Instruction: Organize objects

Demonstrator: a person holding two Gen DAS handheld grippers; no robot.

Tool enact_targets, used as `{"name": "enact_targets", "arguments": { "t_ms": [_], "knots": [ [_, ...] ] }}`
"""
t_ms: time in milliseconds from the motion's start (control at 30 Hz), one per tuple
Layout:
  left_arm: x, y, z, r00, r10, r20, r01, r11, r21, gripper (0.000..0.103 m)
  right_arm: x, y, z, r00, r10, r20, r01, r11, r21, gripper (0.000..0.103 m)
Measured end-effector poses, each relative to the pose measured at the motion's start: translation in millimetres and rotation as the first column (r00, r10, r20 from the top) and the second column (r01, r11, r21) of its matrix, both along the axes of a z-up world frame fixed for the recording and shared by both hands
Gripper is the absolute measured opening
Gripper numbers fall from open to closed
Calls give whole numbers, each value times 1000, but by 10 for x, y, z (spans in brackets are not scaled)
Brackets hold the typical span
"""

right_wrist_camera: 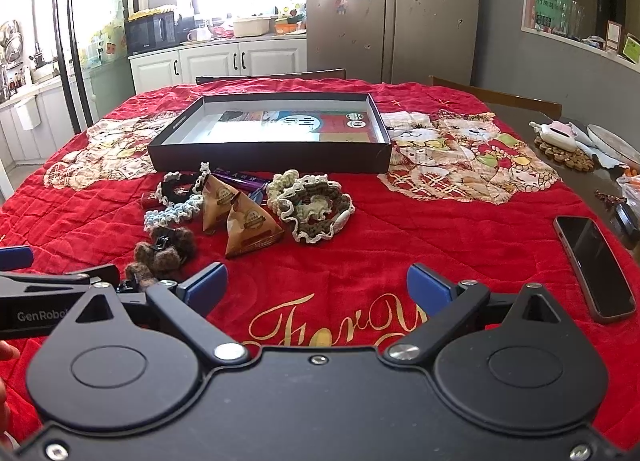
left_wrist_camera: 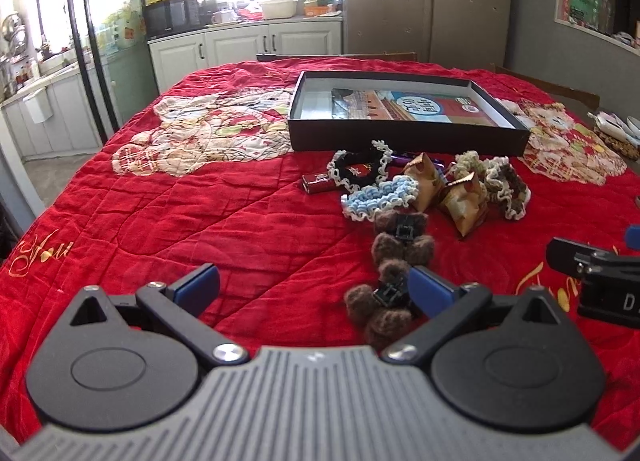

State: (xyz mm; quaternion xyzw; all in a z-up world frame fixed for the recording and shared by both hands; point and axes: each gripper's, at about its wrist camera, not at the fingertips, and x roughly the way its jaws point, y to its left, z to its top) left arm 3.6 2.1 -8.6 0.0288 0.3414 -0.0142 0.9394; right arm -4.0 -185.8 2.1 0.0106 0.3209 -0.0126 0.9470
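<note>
A black shallow box (left_wrist_camera: 408, 141) (right_wrist_camera: 272, 159) lies open on the red quilt. In front of it lies a pile: crocheted scrunchies (left_wrist_camera: 376, 193) (right_wrist_camera: 312, 205), two brown triangular packets (left_wrist_camera: 464, 201) (right_wrist_camera: 250, 227), a small red case (left_wrist_camera: 318, 183), a purple wrapper (right_wrist_camera: 240, 180) and two brown fuzzy hair clips (left_wrist_camera: 402, 241) (right_wrist_camera: 166, 247). My left gripper (left_wrist_camera: 314, 287) is open and empty just above the quilt, its right finger next to the nearer fuzzy clip (left_wrist_camera: 380, 307). My right gripper (right_wrist_camera: 318, 285) is open and empty, right of the clips.
A black phone (right_wrist_camera: 594, 265) lies on the quilt at the right. Dishes and small items (right_wrist_camera: 568, 141) stand on bare table past the quilt's right edge. Chair backs (right_wrist_camera: 272, 75) stand behind the table; kitchen cabinets and a fridge lie beyond.
</note>
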Motion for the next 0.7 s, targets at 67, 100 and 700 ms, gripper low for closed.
{"name": "enact_targets", "arguments": {
  "t_ms": [67,100,700],
  "knots": [
    [17,33,-25,1000,-27,-2,27,1000,4,103,11,-9,-17,1000,20,-4,-20,1000,9,94],
    [24,58,-40,999,-43,-2,43,999,3,103,20,-9,-28,999,32,-8,-32,999,12,94],
    [166,69,-356,960,-274,-59,269,960,-76,86,375,189,-207,971,240,-14,-239,970,46,79]
  ]
}}
